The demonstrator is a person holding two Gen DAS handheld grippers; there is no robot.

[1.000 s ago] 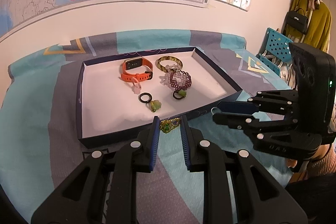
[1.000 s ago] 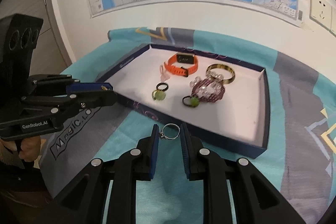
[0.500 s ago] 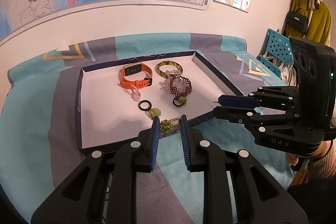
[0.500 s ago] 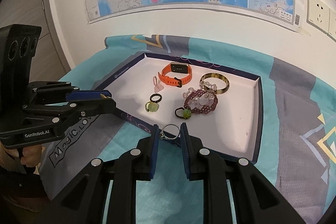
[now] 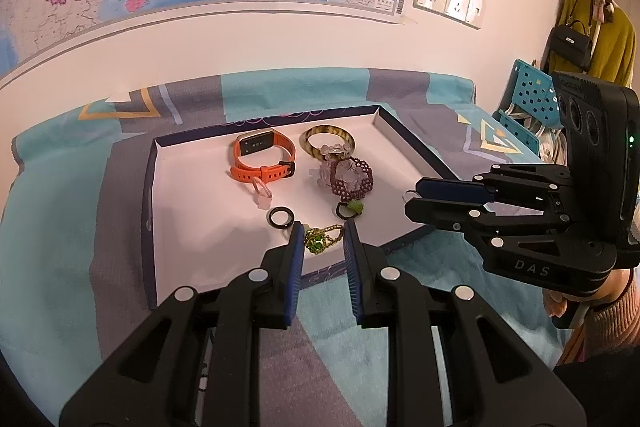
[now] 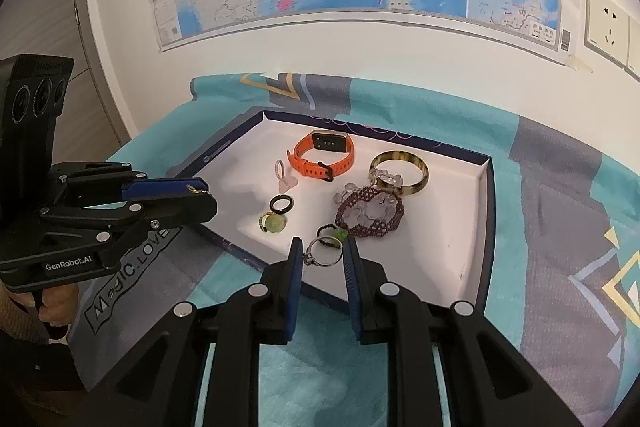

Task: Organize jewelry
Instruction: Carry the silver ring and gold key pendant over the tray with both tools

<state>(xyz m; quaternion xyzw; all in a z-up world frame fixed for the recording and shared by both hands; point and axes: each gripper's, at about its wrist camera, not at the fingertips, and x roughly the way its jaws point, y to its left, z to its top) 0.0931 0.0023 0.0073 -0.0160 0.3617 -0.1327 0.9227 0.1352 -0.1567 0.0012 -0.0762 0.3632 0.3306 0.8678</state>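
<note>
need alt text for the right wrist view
The right gripper pinches a silver ring above the near edge of a white-lined tray holding an orange watch, bangle and beaded bracelets. The left gripper, left of it, grips a gold trinket.

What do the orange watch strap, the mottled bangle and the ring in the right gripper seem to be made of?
Orange watch strap: matte and flexible-looking, likely silicone. Mottled bangle: glossy amber-brown, probably resin or horn; unclear which. Ring in the right gripper: thin, silvery, shiny, apparently metal.
</note>
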